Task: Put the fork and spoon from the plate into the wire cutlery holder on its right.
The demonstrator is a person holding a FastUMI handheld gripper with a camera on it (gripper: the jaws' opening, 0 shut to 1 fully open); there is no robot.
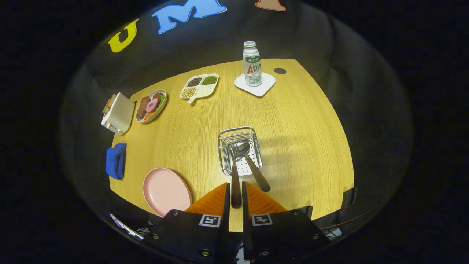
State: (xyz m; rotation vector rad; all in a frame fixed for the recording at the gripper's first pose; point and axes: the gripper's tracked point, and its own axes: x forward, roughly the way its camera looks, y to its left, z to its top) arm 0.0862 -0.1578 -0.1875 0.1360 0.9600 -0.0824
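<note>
Fork (235, 183) pinched by hand-held gripper (236, 196) over wire holder (240, 150).

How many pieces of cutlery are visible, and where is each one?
2. One utensil is clamped between the tongs, its head inside the wire cutlery holder. The spoon leans in the holder beside it. The pink plate holds none.

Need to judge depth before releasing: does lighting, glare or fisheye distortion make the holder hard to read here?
Gripper view: even overhead light, soft shadow right of the wire cutlery holder; slight glare on the spoon bowl; fisheye bends the table edges; claw fingers shut on the sharply focused fork handle, its head inside the holder.
</note>
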